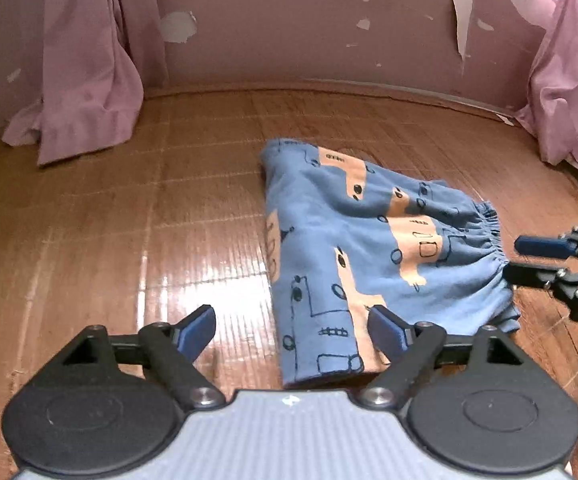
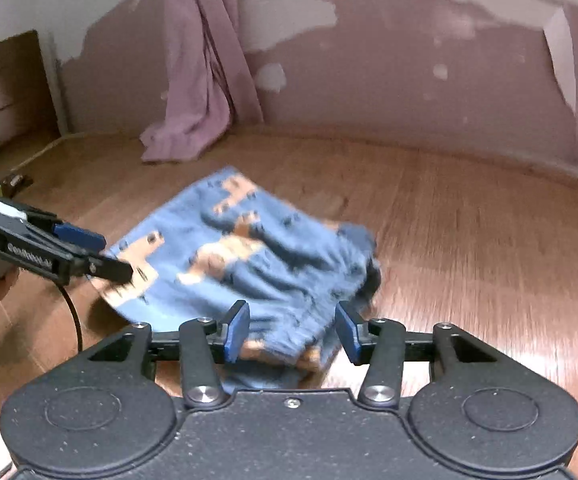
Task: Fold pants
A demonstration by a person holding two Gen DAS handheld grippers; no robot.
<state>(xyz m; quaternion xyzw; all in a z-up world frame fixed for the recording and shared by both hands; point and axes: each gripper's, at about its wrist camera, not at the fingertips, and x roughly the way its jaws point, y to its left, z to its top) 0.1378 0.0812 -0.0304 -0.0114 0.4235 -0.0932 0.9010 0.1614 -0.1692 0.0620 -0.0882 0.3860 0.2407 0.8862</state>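
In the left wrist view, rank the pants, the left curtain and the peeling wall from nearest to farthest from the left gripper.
From the left gripper:
1. Pants, folded on the floor, just ahead and right.
2. Left curtain, bunched on the floor, far left.
3. Peeling wall, behind everything.

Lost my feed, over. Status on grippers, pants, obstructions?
Left gripper open, over near edge of pants. Right gripper open at waistband. Pants folded on floor. Nothing in the way.
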